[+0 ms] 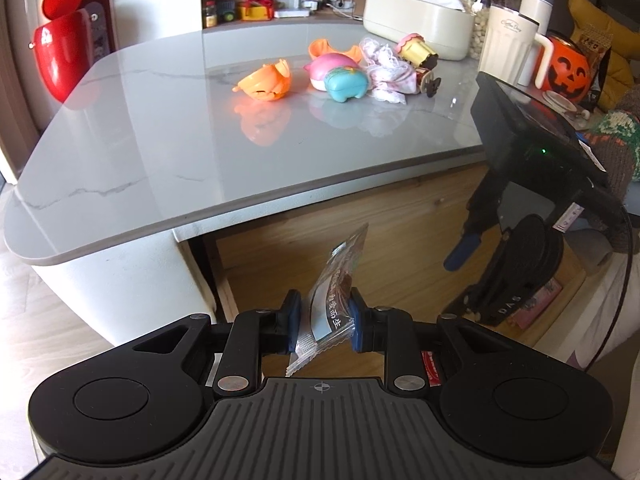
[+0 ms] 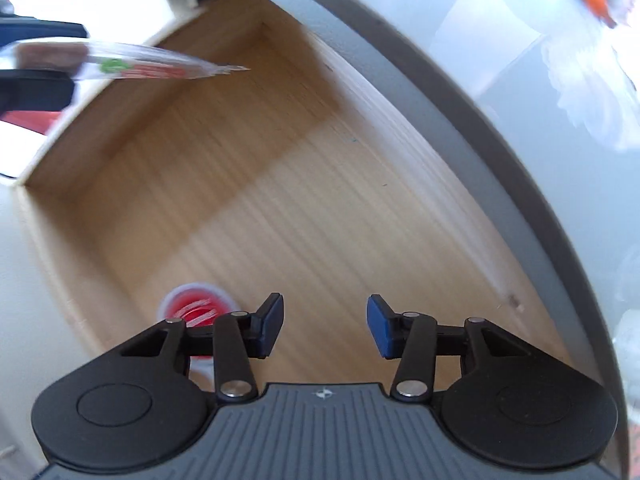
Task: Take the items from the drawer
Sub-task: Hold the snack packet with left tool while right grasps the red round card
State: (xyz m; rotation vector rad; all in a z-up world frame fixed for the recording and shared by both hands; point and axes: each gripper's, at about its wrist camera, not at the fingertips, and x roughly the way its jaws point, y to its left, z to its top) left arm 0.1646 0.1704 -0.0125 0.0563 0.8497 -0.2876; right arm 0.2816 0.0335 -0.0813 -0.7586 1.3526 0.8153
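Note:
My left gripper is shut on a clear snack packet with a brown piece inside, and holds it above the open wooden drawer. The same packet shows at the upper left of the right wrist view. My right gripper points down into the drawer, open, with only bare wood between its fingers. A small red-lidded cup lies on the drawer floor just left of its left finger. One blue pad of the right gripper shows in the left wrist view, over the drawer's right part.
On the marble countertop lie an orange toy, a pink and teal toy, a lace cloth and a gold cupcake toy. Behind them stand a cream container, a mug and a pumpkin bucket.

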